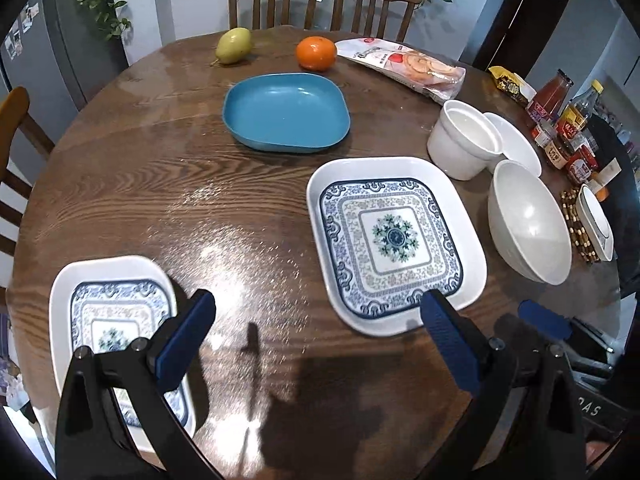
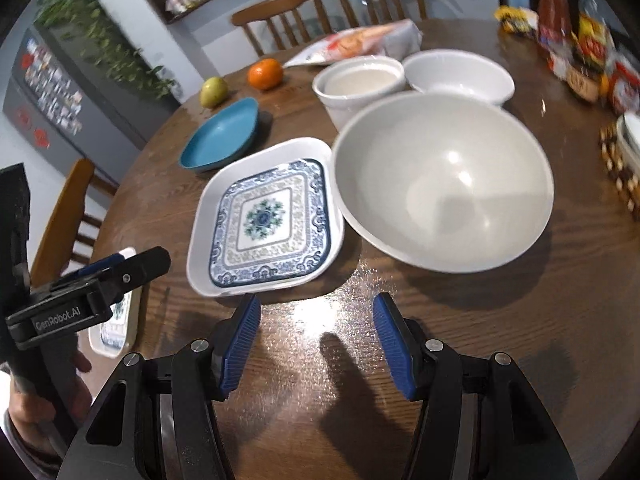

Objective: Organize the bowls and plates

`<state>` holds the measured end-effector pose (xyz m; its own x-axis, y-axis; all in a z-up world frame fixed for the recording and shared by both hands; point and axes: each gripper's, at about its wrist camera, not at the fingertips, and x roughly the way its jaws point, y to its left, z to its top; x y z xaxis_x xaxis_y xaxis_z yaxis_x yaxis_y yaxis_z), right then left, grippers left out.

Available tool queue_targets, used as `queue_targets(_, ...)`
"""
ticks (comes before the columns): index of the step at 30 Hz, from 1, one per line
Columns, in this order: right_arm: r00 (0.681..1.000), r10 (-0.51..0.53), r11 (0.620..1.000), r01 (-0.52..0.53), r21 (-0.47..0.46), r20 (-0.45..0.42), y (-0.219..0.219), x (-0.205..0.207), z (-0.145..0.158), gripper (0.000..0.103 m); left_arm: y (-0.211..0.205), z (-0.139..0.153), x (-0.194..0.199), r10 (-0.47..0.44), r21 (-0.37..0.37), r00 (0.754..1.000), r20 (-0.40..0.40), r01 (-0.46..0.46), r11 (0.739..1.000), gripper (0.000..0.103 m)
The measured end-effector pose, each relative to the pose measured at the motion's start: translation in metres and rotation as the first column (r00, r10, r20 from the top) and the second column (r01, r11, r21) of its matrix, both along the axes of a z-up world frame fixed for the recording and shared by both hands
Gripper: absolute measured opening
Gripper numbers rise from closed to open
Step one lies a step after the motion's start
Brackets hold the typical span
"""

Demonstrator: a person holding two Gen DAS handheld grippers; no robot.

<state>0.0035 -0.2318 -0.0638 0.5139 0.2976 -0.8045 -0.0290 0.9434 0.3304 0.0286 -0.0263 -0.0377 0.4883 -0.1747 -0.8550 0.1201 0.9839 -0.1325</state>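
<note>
A square patterned plate (image 1: 394, 240) lies mid-table; it also shows in the right wrist view (image 2: 266, 218). A second patterned plate (image 1: 116, 320) lies at the near left edge, partly under my left finger. A blue plate (image 1: 286, 110) lies farther back. A big white bowl (image 2: 442, 180) sits right of the patterned plate, with a white straight-sided pot (image 2: 360, 86) and a shallow white bowl (image 2: 460, 74) behind it. My left gripper (image 1: 318, 344) is open and empty above the table. My right gripper (image 2: 318, 344) is open and empty, just before the big bowl.
A pear (image 1: 234, 45), an orange (image 1: 316, 53) and a snack bag (image 1: 404, 66) lie at the far side of the round wooden table (image 1: 160, 184). Sauce bottles and jars (image 1: 564, 128) crowd the right edge, with a white dish (image 1: 598, 222) on a beaded mat. Chairs stand around.
</note>
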Motion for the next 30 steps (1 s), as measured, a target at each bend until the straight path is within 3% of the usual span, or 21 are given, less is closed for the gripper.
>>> queue_targets(4,0.998,-0.066,0.997,0.066,0.041,-0.008,-0.002,0.009,-0.01,0.059,-0.006,-0.01,0.014,0.004,0.008,1.0,-0.002,-0.004,1.0,0.099)
queue_targets(13,0.993,-0.118,0.993,0.117,0.012,0.021,0.018,0.031,-0.019,0.059,-0.013,-0.03,0.039,-0.012,-0.008,0.998,-0.056,0.011,1.0,0.068)
queue_targets(15,0.993,-0.116,0.993,0.116,0.01,0.017,0.021,0.036,-0.02,0.059,-0.014,-0.032,0.041,-0.034,-0.018,0.997,-0.068,0.033,0.999,0.049)
queue_targets(18,0.995,-0.102,0.995,0.102,0.02,0.008,0.024,0.043,-0.02,0.059,-0.015,-0.035,0.042,-0.065,-0.016,0.995,-0.08,0.064,0.998,0.028)
queue_targets(22,0.999,-0.048,0.999,0.049,0.013,-0.025,0.029,0.047,-0.02,0.051,-0.008,-0.036,0.041,-0.068,0.009,0.993,-0.094,0.069,0.998,0.026)
queue_targets(27,0.991,0.067,0.997,-0.062,0.052,-0.114,0.034,0.033,-0.02,0.051,0.008,-0.036,0.028,-0.091,0.002,0.987,-0.131,0.092,0.996,0.026)
queue_targets(29,0.991,0.066,0.997,-0.062,0.037,-0.115,0.032,0.033,-0.02,0.051,0.014,-0.036,0.026,-0.08,-0.011,0.987,-0.141,0.08,0.997,0.031)
queue_targets(30,0.994,0.042,0.999,-0.041,0.008,-0.104,0.03,0.034,-0.019,0.051,0.016,-0.036,0.027,-0.068,-0.011,0.988,-0.142,0.067,0.998,0.038)
